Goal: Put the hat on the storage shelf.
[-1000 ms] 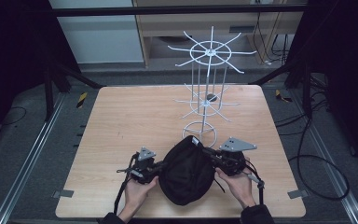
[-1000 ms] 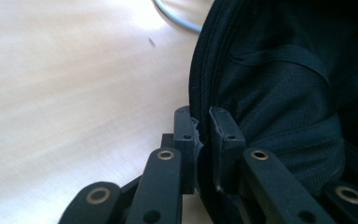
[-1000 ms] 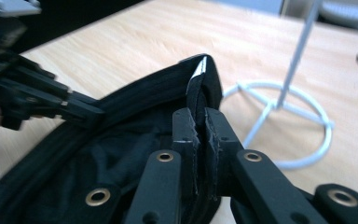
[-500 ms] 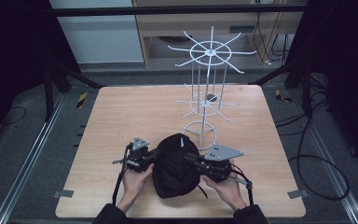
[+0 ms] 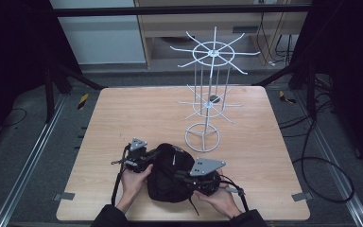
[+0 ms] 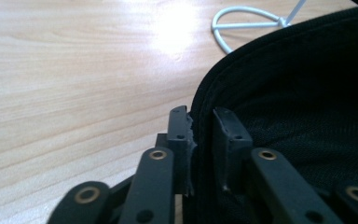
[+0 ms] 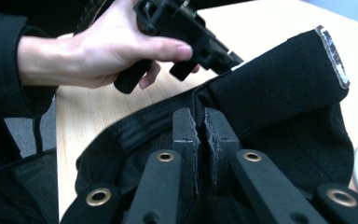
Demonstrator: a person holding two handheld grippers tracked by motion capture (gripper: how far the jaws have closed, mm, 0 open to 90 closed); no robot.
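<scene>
A black cap (image 5: 169, 176) lies on the wooden table (image 5: 137, 118) near its front edge, between the two hands. My left gripper (image 5: 149, 159) is at the cap's left side. In the left gripper view the cap's stitched rim (image 6: 204, 100) stands between the jaws of my left gripper (image 6: 203, 126), which have just been opening and no longer pinch it. My right gripper (image 5: 183, 176) is at the cap's right side. In the right gripper view my right gripper (image 7: 200, 123) is shut on a fold of the cap's fabric (image 7: 279, 84), with the left hand (image 7: 98, 51) beyond it.
A white wire display rack (image 5: 210, 94) with spoke arms stands on a ring base (image 5: 202, 137) right of the table's middle, just beyond the cap; its ring (image 6: 242, 23) appears in the left gripper view. Dark floor, rails and cables surround the table.
The right gripper has slid left and toward the front edge with the cap. The left gripper has shifted slightly left and farther from the front edge. The cap has turned and moved left.
</scene>
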